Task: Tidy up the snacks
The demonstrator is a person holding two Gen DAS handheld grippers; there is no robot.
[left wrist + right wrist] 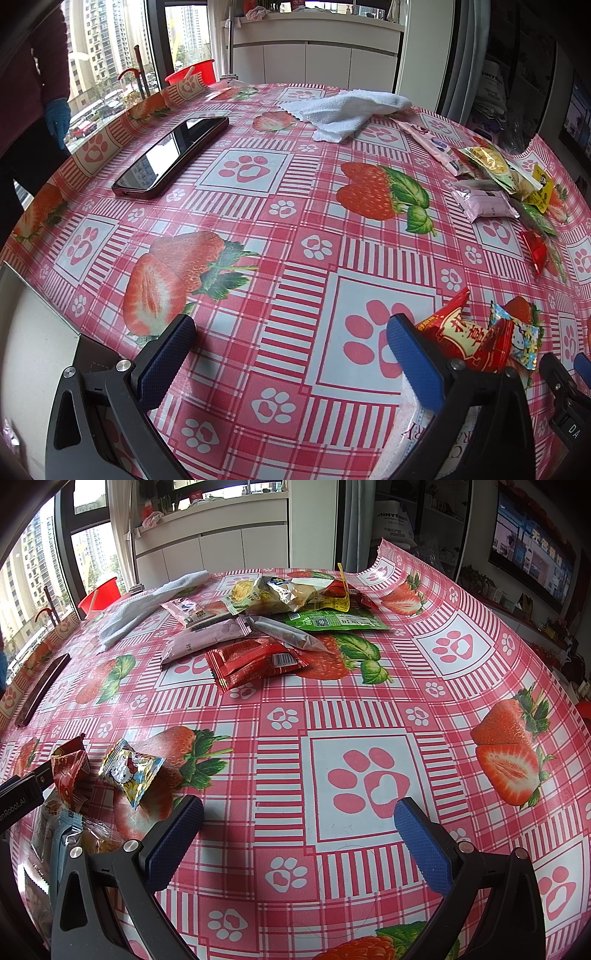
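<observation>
Snack packets lie in a loose pile [273, 627] at the far middle of the right wrist view: a red packet [255, 661], pink, grey, green [336, 621] and yellow ones. The same pile [498, 181] shows at the right in the left wrist view. A red candy [465, 336] and a Hello Kitty candy [131, 771] lie close together near my left gripper's right finger. More packets [74, 834] lie under the right gripper's left finger. My left gripper [291, 332] is open and empty. My right gripper [299, 816] is open and empty above the tablecloth.
A black phone [171, 157] lies at the far left of the table. A white towel [347, 109] lies at the far edge. A person in a blue glove [57, 118] stands at the left. A red bucket [192, 74] stands beyond the table.
</observation>
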